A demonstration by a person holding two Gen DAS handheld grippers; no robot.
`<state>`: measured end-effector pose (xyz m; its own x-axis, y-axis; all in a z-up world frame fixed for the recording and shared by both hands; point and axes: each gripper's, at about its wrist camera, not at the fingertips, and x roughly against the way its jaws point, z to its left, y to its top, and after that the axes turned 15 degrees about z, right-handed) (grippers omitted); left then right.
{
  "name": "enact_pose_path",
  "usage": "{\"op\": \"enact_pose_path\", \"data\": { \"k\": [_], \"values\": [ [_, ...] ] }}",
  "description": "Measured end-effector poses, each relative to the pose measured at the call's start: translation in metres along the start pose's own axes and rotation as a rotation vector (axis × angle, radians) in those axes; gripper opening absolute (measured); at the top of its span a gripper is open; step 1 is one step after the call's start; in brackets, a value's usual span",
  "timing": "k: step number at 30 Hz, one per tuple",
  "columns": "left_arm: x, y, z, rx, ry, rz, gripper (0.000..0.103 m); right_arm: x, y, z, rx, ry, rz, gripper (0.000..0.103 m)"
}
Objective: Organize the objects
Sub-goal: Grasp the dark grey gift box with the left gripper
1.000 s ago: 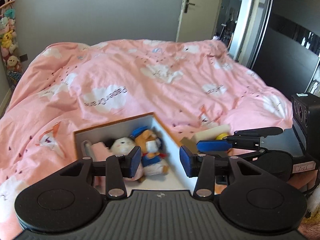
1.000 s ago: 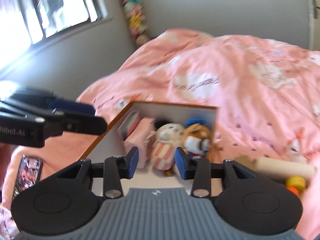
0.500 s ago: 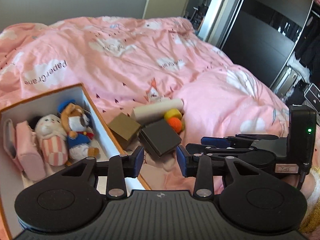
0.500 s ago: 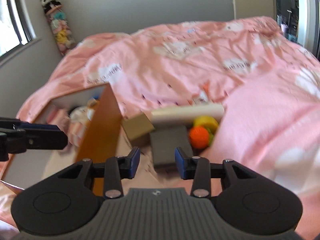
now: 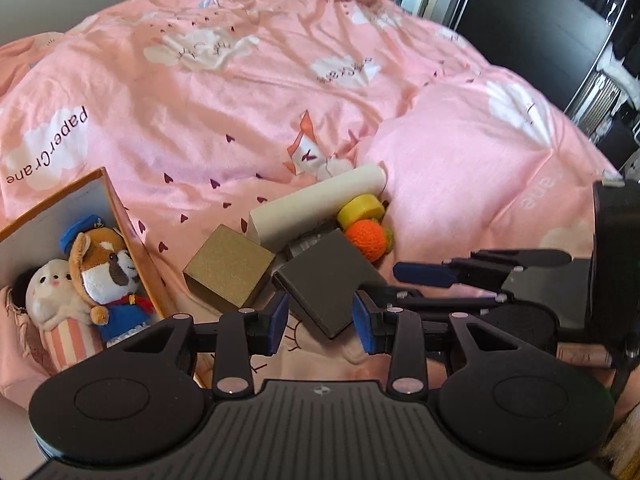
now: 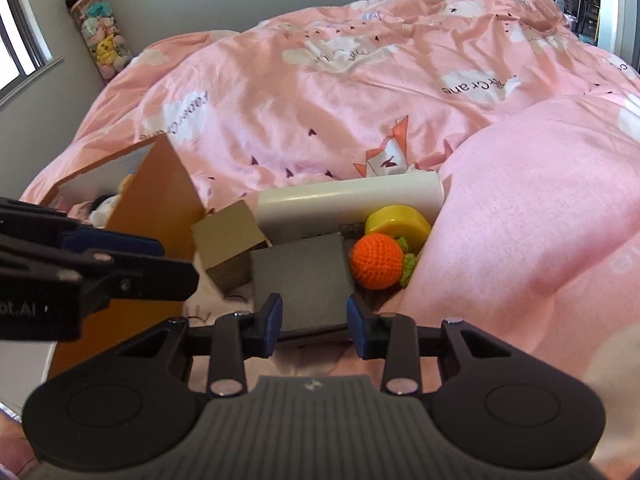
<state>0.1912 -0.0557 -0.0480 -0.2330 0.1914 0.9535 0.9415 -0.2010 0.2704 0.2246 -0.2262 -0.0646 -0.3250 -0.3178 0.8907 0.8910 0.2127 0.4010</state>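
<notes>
Comparing both wrist views with those of a second ago, the cameras have swung away from the open box (image 5: 120,216) and down onto the loose pile beside it on the pink duvet (image 5: 240,92), so the step in hand is judged to be the next pick-up, not a placement. The left gripper (image 5: 320,318) has narrowed its jaws to a middling gap and now holds that gap; nothing is pressed between them. The right gripper (image 6: 314,320) is closing its jaws, with the near edge of the dark grey box (image 6: 300,280) lying between them but not yet clamped as far as the frame shows. The pile holds a gold-brown cube box (image 5: 228,272), a white cylinder (image 5: 316,204), a yellow round piece (image 5: 360,208) and an orange crocheted ball (image 5: 366,240), all touching or just beside one another. In the open box already sit a dog plush with blue cap (image 5: 108,268), a white plush (image 5: 52,292) and a pink pouch (image 5: 16,320). Legible writing: the duvet print reads "PaperCrane", and the side of the left gripper in the right wrist view shows a partial marking ending in "ot.AI".
</notes>
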Motion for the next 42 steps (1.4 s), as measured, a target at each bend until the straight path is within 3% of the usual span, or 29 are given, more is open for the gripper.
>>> {"op": "enact_pose_path", "data": {
  "k": [5,12,20,23,25,27,31,34,37,42],
  "values": [
    [-0.011,0.005,0.005,-0.015,0.03,0.027,0.041,-0.024,0.014,-0.022,-0.058,0.056,0.048,0.04],
    [-0.021,0.014,0.01,-0.029,0.063,0.039,0.041,-0.052,0.016,-0.047,-0.206,0.286,0.141,0.061],
    [-0.028,0.014,0.008,-0.038,0.077,0.049,0.041,-0.056,0.014,-0.043,-0.194,0.285,0.142,0.064],
    [-0.024,0.011,0.009,-0.025,0.062,0.045,0.041,-0.046,0.012,-0.037,-0.159,0.251,0.12,0.057],
    [-0.023,0.011,0.01,-0.005,0.041,0.047,0.041,-0.04,0.01,-0.033,-0.119,0.231,0.108,0.047],
    [-0.023,0.012,0.009,0.004,0.026,0.055,0.041,-0.042,0.007,-0.034,-0.119,0.267,0.137,0.04],
    [-0.027,0.012,0.004,0.014,0.024,0.081,0.041,-0.041,0.002,-0.031,-0.111,0.306,0.141,0.017],
    [-0.03,0.012,0.002,0.027,0.034,0.108,0.04,-0.037,-0.001,-0.025,-0.082,0.301,0.147,0.013],
    [-0.032,0.013,0.0,0.029,0.062,0.123,0.04,-0.034,-0.007,-0.033,-0.132,0.303,0.137,0.01],
    [-0.046,0.019,-0.011,-0.002,0.116,0.183,0.042,-0.023,-0.015,-0.047,-0.195,0.149,0.099,0.009]
  ]
}}
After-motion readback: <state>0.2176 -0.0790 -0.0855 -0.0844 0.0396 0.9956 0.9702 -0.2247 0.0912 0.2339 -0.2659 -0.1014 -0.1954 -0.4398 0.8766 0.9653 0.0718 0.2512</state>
